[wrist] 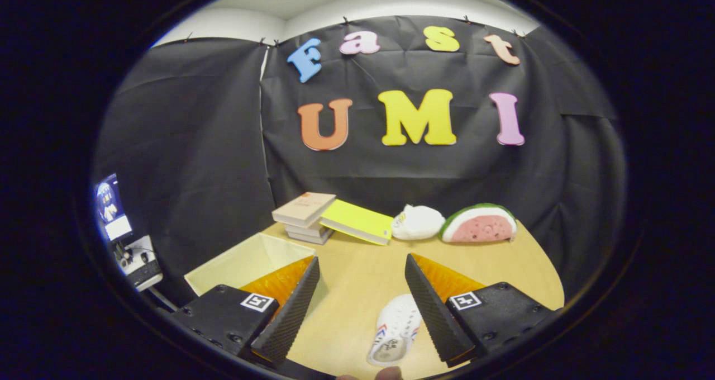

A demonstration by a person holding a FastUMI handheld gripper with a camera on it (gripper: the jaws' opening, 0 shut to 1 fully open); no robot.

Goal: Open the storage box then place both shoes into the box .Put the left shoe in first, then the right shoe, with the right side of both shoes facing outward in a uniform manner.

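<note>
Screen [111, 207]: at your 9 o'clock a lit monitor stood off the worktop's edge, with a small device [137, 262] just below it.
Storage box [251, 260]: at about 10 o'clock from your gripper, the pale box sat on the worktop with its top open and its inside showing; your left finger partly covered its near corner.
Books [304, 215]: at 11 o'clock, beyond the box, a short stack lay against the booth's wall, and a yellow-green book [360, 221] leaned on its right side.
Gripper [363, 302]: you held its fingers wide apart with nothing between the pads; it had hold of nothing.
Worktop [357, 274]: light wood showed between the fingers and ran on to the far wall.
Shoe [395, 329]: a white shoe with red and blue marks lay on the worktop low between the fingers, just inside your right finger at about 5 o'clock; whether it touched that finger you could not tell.
White plush toy [418, 222]: at 12 to 1 o'clock, far along the worktop, just right of the yellow-green book.
Watermelon-slice plush [479, 223]: at 1 o'clock, just beside the white toy, near the wall.
</note>
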